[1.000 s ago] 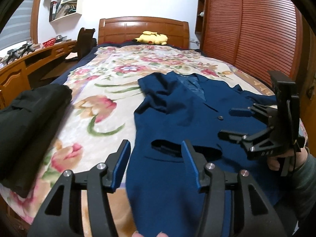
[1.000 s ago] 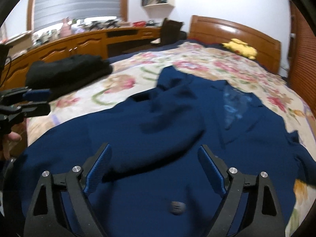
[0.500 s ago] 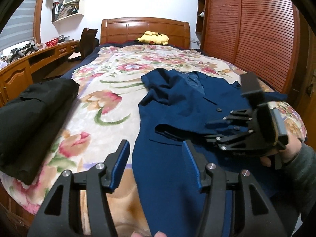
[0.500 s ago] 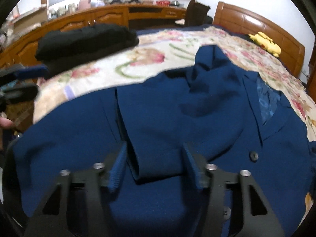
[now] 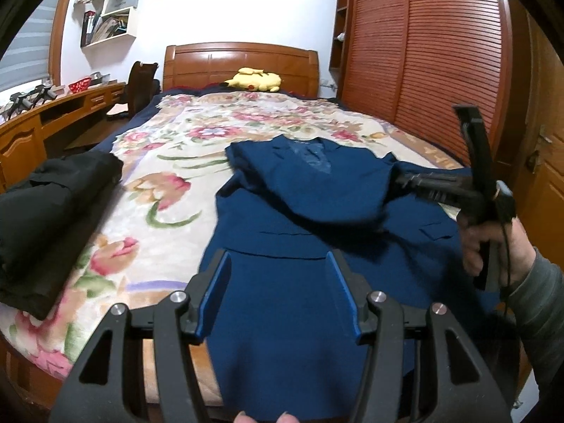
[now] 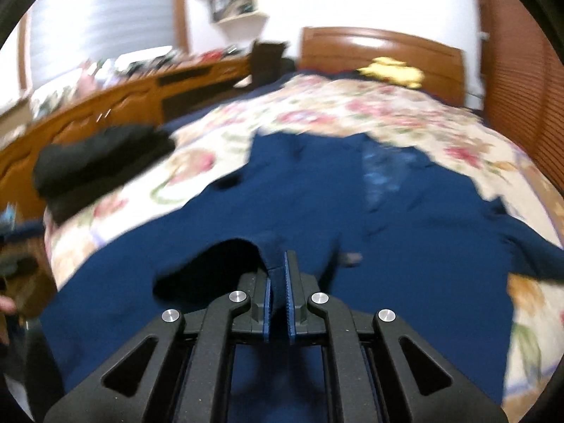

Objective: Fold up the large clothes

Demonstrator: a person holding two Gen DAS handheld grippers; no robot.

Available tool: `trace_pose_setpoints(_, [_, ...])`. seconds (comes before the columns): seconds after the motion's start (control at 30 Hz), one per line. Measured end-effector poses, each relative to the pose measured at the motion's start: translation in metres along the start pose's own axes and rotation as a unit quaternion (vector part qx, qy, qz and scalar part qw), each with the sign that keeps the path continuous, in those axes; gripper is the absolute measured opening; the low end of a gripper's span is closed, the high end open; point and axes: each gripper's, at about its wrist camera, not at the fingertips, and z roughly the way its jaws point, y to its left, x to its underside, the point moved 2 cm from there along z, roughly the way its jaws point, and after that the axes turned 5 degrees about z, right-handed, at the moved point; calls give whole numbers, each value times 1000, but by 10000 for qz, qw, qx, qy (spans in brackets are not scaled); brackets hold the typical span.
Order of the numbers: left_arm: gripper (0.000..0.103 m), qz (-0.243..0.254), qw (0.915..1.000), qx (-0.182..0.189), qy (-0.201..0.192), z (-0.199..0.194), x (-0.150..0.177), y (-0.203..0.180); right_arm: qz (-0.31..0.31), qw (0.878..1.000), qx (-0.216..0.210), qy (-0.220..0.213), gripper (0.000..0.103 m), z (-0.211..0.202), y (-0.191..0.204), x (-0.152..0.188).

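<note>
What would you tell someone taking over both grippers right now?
Right gripper: shut on the sleeve of the blue jacket, lifting it across the front.
Left gripper: open, holding nothing, above the jacket's hem.
Jacket lies face up on the bed; a black garment lies folded to the left.
Done: sleeve picked up.
Left: lay the sleeve across the jacket, bring in the other sleeve, fold the body.

Jacket (image 5: 317, 211) lies on bed (image 5: 169, 176), folded garment (image 5: 46, 211) left, plush toy (image 5: 255, 79) behind
</note>
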Motion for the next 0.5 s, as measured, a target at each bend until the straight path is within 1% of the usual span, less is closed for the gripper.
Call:
trace_pose_setpoints(0.1, [55, 17, 10000, 67, -44, -5, -1, -10, 346, 9987, 286, -257, 4, -30, -26, -9])
trace_pose_setpoints(0.17, [55, 70, 9999, 79, -75, -8, -3, -16, 570, 9973, 318, -347, 4, -46, -43, -13])
trace_pose_setpoints(0.27, [55, 102, 9999, 77, -102, -9, -5, -22, 599, 9948, 672, -478, 4, -63, -63, -17])
trace_pose_setpoints(0.3, [55, 95, 9999, 88, -109, -9, -5, -23, 642, 9933, 845, -457, 4, -67, -72, -17])
trace_pose_setpoints(0.37, [55, 95, 9998, 116, -115, -8, -5, -27, 774, 9912, 1014, -359, 4, -71, -87, -15])
trace_pose_setpoints(0.4, [55, 123, 9998, 115, -103, -7, -5, -29, 797, 9894, 1180, -280, 4, -72, -96, -12])
trace_pose_setpoints(0.5, [55, 155, 9998, 76, -80, -5, -4, -32, 694, 9846, 1602, -52, 4, -70, -111, 2])
